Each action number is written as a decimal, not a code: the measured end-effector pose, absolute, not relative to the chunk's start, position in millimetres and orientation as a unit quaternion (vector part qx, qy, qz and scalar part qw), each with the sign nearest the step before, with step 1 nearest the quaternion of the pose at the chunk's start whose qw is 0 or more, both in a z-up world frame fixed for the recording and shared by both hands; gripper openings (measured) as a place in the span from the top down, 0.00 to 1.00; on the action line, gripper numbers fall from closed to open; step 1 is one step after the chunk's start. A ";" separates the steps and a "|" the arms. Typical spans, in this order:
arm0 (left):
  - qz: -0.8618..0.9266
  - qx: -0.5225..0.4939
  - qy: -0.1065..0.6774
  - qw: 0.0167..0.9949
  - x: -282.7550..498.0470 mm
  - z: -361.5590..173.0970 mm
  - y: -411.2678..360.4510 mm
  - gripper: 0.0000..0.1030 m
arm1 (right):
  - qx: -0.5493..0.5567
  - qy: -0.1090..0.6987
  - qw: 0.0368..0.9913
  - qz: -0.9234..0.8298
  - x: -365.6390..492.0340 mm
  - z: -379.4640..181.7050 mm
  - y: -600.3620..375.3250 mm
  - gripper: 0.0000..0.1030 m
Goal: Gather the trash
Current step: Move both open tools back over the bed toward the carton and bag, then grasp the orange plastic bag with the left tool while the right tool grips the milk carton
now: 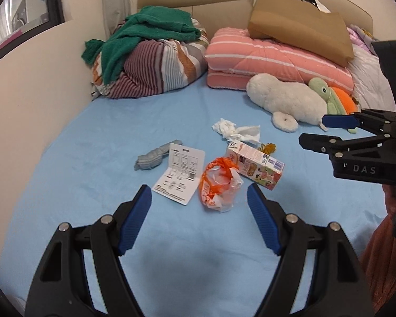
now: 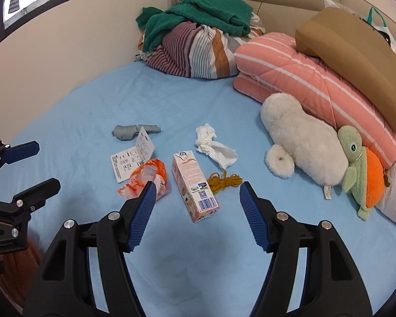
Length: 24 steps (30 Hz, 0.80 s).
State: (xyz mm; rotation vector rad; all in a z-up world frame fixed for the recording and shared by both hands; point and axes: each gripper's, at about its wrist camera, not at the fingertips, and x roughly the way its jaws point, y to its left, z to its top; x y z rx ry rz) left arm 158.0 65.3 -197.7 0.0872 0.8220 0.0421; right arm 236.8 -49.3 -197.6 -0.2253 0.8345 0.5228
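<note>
The bed (image 1: 79,185), covered in a light blue sheet, is carrying a small scatter of trash at the centre of both views.

Left tongs (image 1: 199,192): standing released, blue pads wide apart, nothing between them. They are hanging over the sheet at the lower centre of the left view, just short of the orange plastic wrapper (image 1: 217,182). In the right view they are showing at the left edge.

Right tongs (image 2: 198,191): likewise released and gripping nothing, hanging at the lower centre of the right view with the carton (image 2: 194,186) lying on the sheet just beyond the pads.

Trash noted:
- The carton is lying on its side, right of the wrapper and close beside it; whether they are touching cannot be told.
- A white leaflet (image 1: 179,175) is lying flat to the left of the wrapper, its edge appearing to tuck under it.
- A crumpled tissue (image 1: 236,129) is sitting just above the carton.
- A yellow rubber band bundle (image 2: 223,181) is lying against the carton's right side.
- A grey rolled sock (image 1: 151,158) is resting at the leaflet's upper left corner.

At the top of the frame a green towel (image 1: 145,34) is draping over a striped bundle (image 1: 155,71). To the right, a brown paper bag (image 1: 303,26) is resting on a folded pink quilt (image 1: 264,60), with a white plush toy (image 1: 285,100) and a green turtle toy (image 2: 356,169) lying in front of it.
</note>
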 end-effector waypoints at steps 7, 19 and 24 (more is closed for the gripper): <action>-0.007 0.055 0.443 0.895 208.3 -260.2 50.2 0.27 | -0.109 0.439 0.853 0.260 280.2 -255.3 -43.4 0.39; -0.039 0.068 0.486 0.870 239.7 -326.6 47.3 0.53 | -0.135 0.488 0.812 0.291 305.7 -318.8 -25.1 0.46; -0.057 0.044 0.480 0.874 241.8 -326.5 51.8 0.71 | -0.148 0.492 0.800 0.311 299.6 -322.6 -17.8 0.63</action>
